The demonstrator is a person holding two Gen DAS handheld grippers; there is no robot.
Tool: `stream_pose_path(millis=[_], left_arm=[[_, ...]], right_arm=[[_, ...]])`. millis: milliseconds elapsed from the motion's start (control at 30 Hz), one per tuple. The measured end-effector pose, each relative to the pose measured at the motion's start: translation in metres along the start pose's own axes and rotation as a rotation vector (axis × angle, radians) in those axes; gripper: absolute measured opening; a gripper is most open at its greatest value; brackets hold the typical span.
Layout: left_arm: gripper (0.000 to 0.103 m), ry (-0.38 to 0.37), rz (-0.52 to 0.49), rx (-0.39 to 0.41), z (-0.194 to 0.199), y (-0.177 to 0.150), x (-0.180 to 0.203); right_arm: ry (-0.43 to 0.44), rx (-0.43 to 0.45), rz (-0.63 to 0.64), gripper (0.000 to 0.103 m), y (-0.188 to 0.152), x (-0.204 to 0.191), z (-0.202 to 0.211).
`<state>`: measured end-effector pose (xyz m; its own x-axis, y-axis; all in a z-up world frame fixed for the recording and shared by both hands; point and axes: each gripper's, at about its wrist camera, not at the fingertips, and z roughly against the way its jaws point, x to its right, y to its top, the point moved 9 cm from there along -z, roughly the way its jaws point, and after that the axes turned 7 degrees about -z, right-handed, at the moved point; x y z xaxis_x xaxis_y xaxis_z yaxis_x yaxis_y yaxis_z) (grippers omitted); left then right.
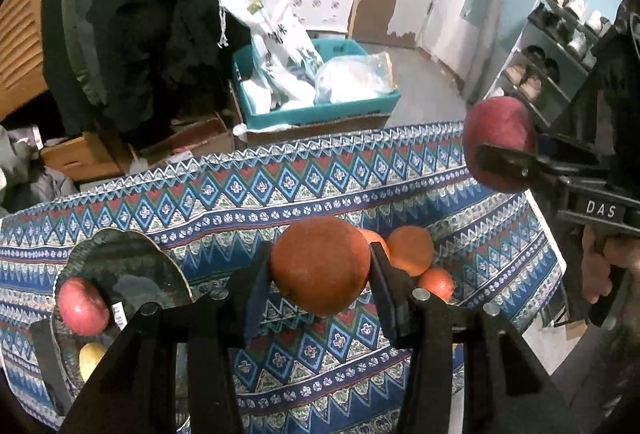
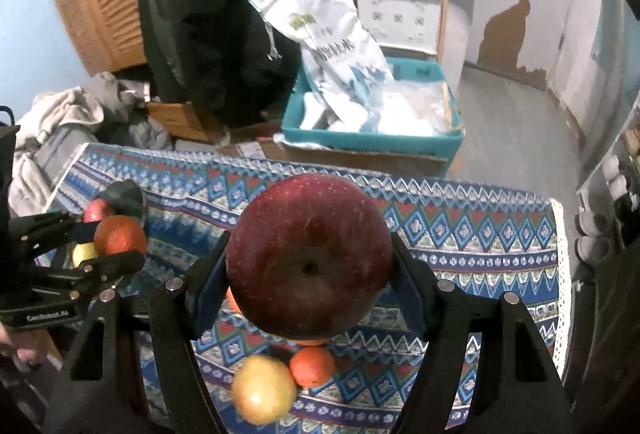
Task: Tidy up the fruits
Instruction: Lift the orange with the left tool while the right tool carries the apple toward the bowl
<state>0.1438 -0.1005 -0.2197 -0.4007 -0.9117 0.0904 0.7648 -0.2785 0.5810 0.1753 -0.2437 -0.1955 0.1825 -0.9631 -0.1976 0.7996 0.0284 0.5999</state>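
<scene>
My left gripper [image 1: 320, 270] is shut on an orange [image 1: 320, 268] and holds it above the patterned tablecloth [image 1: 240, 202]. It also shows at the left of the right wrist view [image 2: 116, 246], with the orange [image 2: 120, 234]. My right gripper [image 2: 310, 274] is shut on a dark red apple [image 2: 310, 254] held above the table; it shows at the right of the left wrist view [image 1: 500, 160]. A dark glass plate [image 1: 132, 266] at the left holds a red apple [image 1: 82, 306] and a yellow fruit [image 1: 91, 358]. Loose oranges [image 1: 410, 250] lie mid-table.
A yellow apple [image 2: 264, 390] and a small orange [image 2: 312, 366] lie on the cloth below the right gripper. Beyond the table's far edge stand a teal crate [image 1: 320, 114] with bags, cardboard boxes, a shelf and a shoe rack [image 1: 552, 66].
</scene>
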Motion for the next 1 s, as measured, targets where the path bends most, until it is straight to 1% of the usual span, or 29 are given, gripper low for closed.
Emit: stream_pose_path(millis=[367,600,767,1000], left_arm=[[0.048,0.005,0.023,0.07,0.039,0.005,-0.008],[0.048,0.003,0.042,0.093,0.056,0.002,-0.016],[0.048,0.001,0.062,0.104,0.065,-0.002,-0.025],[0.048,0.005,0.099,0.103,0.07,-0.013,-0.043]], right_arm=[[0.065,0.054,0.045,0.073,0.01,-0.041,0.025],[0.111,0.073,0.08,0.073,0.016,-0.073,0.034],[0.149,0.072,0.097,0.073,0.017,-0.094,0.036],[0.186,0.054,0.129,0.073,0.014,-0.124,0.028]])
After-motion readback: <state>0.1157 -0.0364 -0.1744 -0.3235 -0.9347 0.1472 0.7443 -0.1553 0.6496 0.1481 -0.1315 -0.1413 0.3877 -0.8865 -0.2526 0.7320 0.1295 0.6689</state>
